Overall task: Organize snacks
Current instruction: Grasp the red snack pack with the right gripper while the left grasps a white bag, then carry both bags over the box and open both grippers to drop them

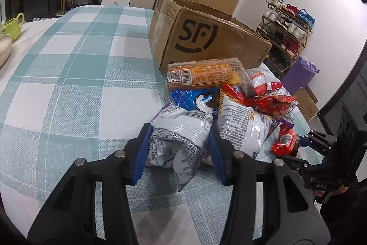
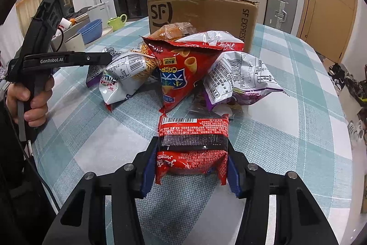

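Left hand-held gripper (image 1: 179, 148) first: its blue pads are pinched in on a crumpled silver-white snack bag (image 1: 181, 141), so the jaws stand narrow with the bag squeezed between them. The bag's lower tail hangs toward the camera below the pads, and its print is too creased to read. Just right of that gripper lies a second white bag with dense black text (image 1: 240, 125); beyond the fingertips, a blue packet (image 1: 185, 99) is mostly buried under the heap, its brand cut off. Further ahead sits an orange-wrapped packet (image 1: 201, 75), and behind that the cardboard SF box (image 1: 206, 38), its inside hidden from here.

Over to the right hand-held gripper (image 2: 191, 164): the jaws are drawn in on a red snack pack with a black band (image 2: 192, 141), pads pressing its two short sides. The pack seems to rest on the checked worktop (image 2: 286, 118), though the contact under it is not clear. Straight ahead of the fingertips stands a red cone-crisps bag (image 2: 183, 70), with white bags either side partly hidden behind it. Far left of this gripper, a hand (image 2: 29, 95) grips the other tool's handle.
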### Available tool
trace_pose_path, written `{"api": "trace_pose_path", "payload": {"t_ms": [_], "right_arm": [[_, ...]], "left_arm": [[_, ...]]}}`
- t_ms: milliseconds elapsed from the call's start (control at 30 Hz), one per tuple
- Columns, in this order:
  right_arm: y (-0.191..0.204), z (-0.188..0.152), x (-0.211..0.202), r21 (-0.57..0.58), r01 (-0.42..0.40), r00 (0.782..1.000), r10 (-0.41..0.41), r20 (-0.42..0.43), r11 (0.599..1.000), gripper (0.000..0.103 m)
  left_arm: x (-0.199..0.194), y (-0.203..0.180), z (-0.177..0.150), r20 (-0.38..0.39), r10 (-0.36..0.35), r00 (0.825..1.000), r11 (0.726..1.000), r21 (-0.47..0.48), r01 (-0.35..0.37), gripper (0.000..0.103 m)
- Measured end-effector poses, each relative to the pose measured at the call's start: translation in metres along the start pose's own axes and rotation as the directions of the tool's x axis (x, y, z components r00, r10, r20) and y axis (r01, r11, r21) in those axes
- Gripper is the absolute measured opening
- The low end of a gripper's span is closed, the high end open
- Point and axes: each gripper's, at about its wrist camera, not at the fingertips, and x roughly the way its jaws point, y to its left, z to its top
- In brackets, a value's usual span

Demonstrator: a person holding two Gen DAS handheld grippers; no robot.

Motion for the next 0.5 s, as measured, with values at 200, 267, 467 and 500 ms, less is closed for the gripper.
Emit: {"api": "trace_pose_path", "payload": {"t_ms": [200, 267, 467, 500], "right_arm": [[-0.003, 0.001, -0.005, 0.018, 0.008, 0.999, -0.009, 0.033, 1.0, 0.052], [-0.003, 0.002, -0.01, 0.026, 0.014, 0.998, -0.015, 0.054, 1.0, 0.052], [-0.013, 0.005, -0.029, 0.069, 0.003, 0.992, -0.012, 0.128, 0.998, 0.052], [-0.015, 0.006, -0.032, 0.072, 0.008, 0.99, -0.018, 0.141, 0.997, 0.052]], "left_arm": [[-0.013, 0.0, 0.0, 0.033, 0.006, 0.999, 1.0, -0.009, -0.006, 0.044], [-0.018, 0.0, 0.0, 0.047, 0.007, 0.999, 1.0, -0.014, -0.006, 0.044], [-0.033, -0.008, 0.004, 0.094, 0.019, 0.995, 1.0, -0.001, -0.019, 0.044], [-0.036, -0.009, 0.005, 0.102, 0.022, 0.995, 1.0, 0.001, -0.022, 0.044]]}}
